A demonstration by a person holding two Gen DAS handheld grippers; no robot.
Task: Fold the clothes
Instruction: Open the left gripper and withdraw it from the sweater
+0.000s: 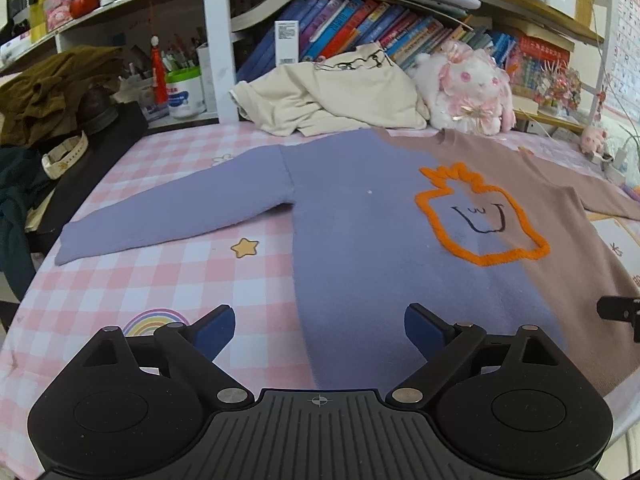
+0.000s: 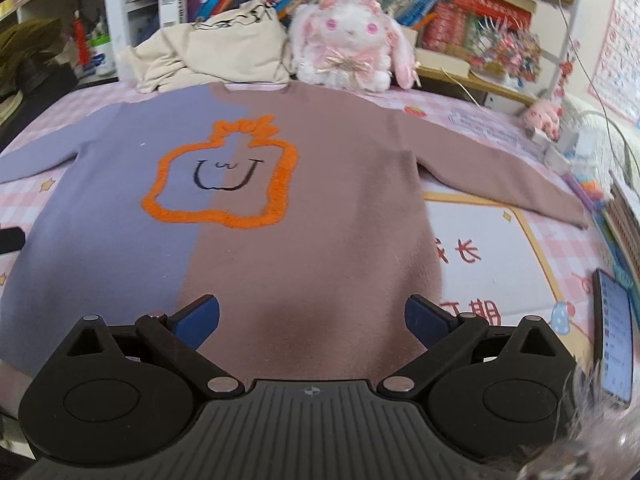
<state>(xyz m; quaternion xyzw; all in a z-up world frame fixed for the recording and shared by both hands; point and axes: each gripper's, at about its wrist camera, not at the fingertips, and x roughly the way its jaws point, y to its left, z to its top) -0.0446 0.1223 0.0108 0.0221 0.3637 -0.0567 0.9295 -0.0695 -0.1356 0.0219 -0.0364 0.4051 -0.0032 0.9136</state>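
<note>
A two-tone sweater (image 1: 360, 220) lies flat across the centre of the checked counter (image 1: 140, 280), sleeves spread. Left gripper (image 1: 319, 332) and right gripper (image 2: 312, 320) hover at its hem, seemingly not touching, jaws wide apart and empty.

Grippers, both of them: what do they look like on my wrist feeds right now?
Both look alike. The left gripper and right gripper each have a black ribbed base with a small crosshair mark, two round black side housings, black linkage arms with silver rivets, and blue pads on the fingers. No cables or sleeves show.
</note>
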